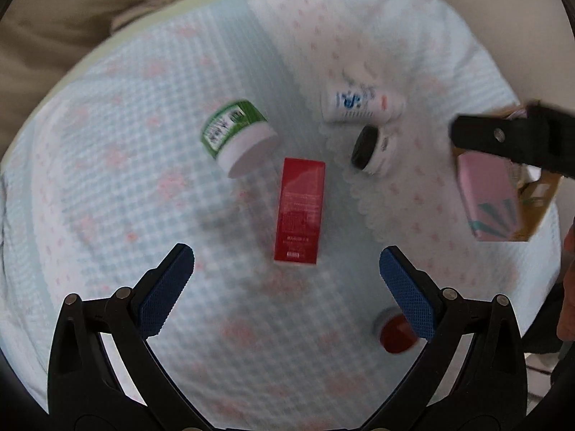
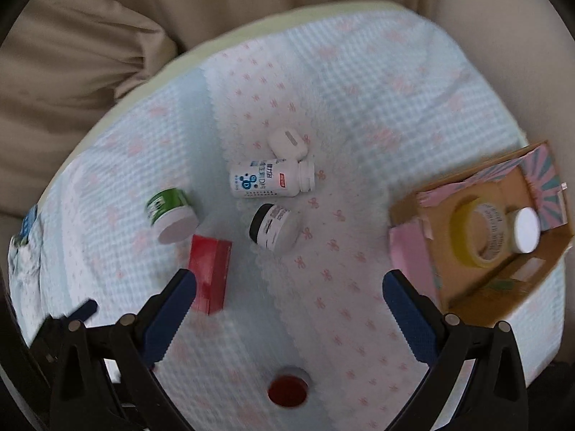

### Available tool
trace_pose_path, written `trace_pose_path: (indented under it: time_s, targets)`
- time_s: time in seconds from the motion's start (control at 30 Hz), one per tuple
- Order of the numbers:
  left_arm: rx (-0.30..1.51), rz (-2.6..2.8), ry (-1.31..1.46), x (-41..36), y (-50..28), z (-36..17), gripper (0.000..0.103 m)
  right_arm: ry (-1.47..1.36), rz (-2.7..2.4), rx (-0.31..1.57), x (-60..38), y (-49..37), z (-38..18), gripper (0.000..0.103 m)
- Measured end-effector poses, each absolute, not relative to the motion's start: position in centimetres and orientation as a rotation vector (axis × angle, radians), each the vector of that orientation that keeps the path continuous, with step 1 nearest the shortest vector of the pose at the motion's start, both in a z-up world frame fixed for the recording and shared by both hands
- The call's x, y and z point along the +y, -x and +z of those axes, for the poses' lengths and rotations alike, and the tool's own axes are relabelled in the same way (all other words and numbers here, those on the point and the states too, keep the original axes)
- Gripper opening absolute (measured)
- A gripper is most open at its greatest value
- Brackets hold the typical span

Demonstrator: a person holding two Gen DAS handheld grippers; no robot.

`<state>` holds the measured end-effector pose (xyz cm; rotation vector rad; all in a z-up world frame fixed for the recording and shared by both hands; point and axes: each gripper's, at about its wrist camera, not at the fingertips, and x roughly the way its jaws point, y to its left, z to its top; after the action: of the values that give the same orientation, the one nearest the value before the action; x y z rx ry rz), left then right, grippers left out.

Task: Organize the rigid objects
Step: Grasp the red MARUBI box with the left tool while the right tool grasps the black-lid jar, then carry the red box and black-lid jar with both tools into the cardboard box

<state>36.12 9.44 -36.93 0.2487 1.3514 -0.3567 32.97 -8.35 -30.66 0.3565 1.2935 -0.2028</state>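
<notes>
- Left gripper [image 1: 286,273] hovers above the cloth [image 1: 143,215], jaws spread wide, empty.
- Green jar [image 2: 171,215], red box [image 2: 209,274], black-lidded jar [image 2: 274,228] and white bottle [image 2: 271,179] lie loose on it.
- Right gripper [image 2: 289,300] gapes, empty.
- Carton [image 2: 481,230] holds tape [image 2: 479,235].

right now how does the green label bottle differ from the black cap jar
The green label bottle has a green wrap and a white cap; the black cap jar has a white body with dark print and a black lid. The bottle lies nearer the red box, toward the left claw; the jar lies just below the blue-print bottle, closer to the cardboard box. Both lie tipped on the cloth, outside that box.
</notes>
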Motion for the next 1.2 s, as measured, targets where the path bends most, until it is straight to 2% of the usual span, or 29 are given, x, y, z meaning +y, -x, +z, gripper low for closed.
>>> trace_pose_path:
  time_s: [0.1, 0.23, 0.37, 0.4, 0.43, 0.53, 0.6, 0.63, 0.7, 0.8, 1.2]
  targets:
    - [1.393, -0.36, -0.255, 8.8, -37.5, -40.4, 0.096, -0.367, -0.224, 1.35, -8.1, -35.6, -34.3, 0.103]
    - [1.444, -0.355, -0.3, 8.0, -38.6, -44.4, 0.081, -0.398, -0.233, 1.428, -7.9, -38.2, -38.9, 0.101]
    - [1.465, -0.348, -0.318, 7.4, -39.0, -46.8, 0.077, -0.463, -0.254, 1.46, -8.1, -39.5, -41.9, 0.096]
    - [1.475, -0.349, -0.311, 7.2, -39.1, -47.4, 0.074, -0.474, -0.263, 1.466, -8.1, -39.9, -42.5, 0.092]
    - [1.479, -0.351, -0.307, 7.0, -39.2, -47.8, 0.072, -0.479, -0.266, 1.471, -8.1, -40.0, -42.9, 0.085]
    - [1.479, -0.352, -0.321, 5.9, -39.2, -48.7, 0.069, -0.505, -0.276, 1.49, -8.2, -40.6, -44.2, 0.075]
    - [1.479, -0.364, -0.338, 5.1, -39.0, -49.2, 0.056, -0.522, -0.283, 1.495, -8.5, -40.8, -44.8, 0.07]
    - [1.479, -0.367, -0.361, 4.6, -38.8, -49.6, 0.052, -0.526, -0.286, 1.496, -8.7, -40.9, -45.1, 0.063]
    - [1.467, -0.361, -0.405, 3.8, -38.5, -49.9, 0.05, -0.538, -0.291, 1.502, -9.1, -40.8, -45.5, 0.057]
    - [1.46, -0.337, -0.408, 3.5, -38.4, -50.0, 0.039, -0.56, -0.289, 1.497, -9.4, -40.6, -45.7, 0.051]
    - [1.466, -0.345, -0.347, 4.9, -38.8, -49.1, 0.038, -0.579, -0.258, 1.467, -10.3, -40.0, -45.3, 0.051]
